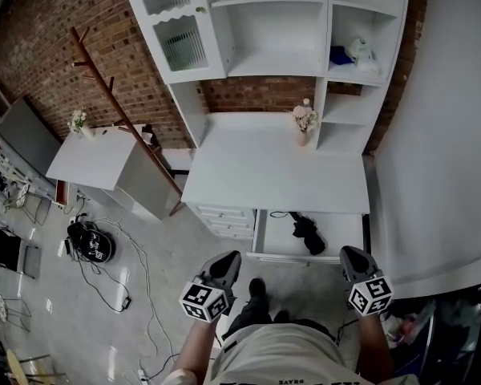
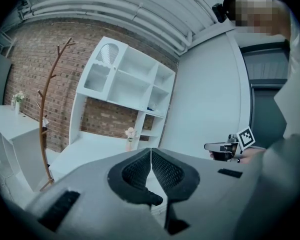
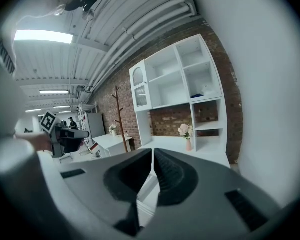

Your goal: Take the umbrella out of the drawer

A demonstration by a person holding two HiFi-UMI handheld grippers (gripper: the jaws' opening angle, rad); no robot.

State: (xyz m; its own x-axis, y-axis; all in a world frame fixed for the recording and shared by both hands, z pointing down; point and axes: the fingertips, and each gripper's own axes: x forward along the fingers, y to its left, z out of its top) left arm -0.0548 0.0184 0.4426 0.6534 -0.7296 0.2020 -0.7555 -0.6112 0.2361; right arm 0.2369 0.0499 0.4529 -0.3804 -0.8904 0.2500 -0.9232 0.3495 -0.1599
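Observation:
A black folded umbrella (image 1: 308, 233) lies in the open white drawer (image 1: 282, 240) under the desk top (image 1: 264, 171). Both grippers hover in front of the drawer, short of it. My left gripper (image 1: 227, 265) is below the drawer's left corner, its jaws closed together with nothing between them. My right gripper (image 1: 352, 261) is at the drawer's right front corner, jaws also shut and empty. In the left gripper view the closed fingertips (image 2: 150, 152) point toward the desk, and the right gripper (image 2: 225, 149) shows at the right. The right gripper view shows its own shut jaws (image 3: 153, 152).
A white shelf unit (image 1: 280, 30) rises behind the desk, with a small flower vase (image 1: 304, 125) on the desk top. A wooden coat stand (image 1: 120, 111) leans at the left by a white side table (image 1: 92, 157). Cables and a black device (image 1: 90, 241) lie on the floor.

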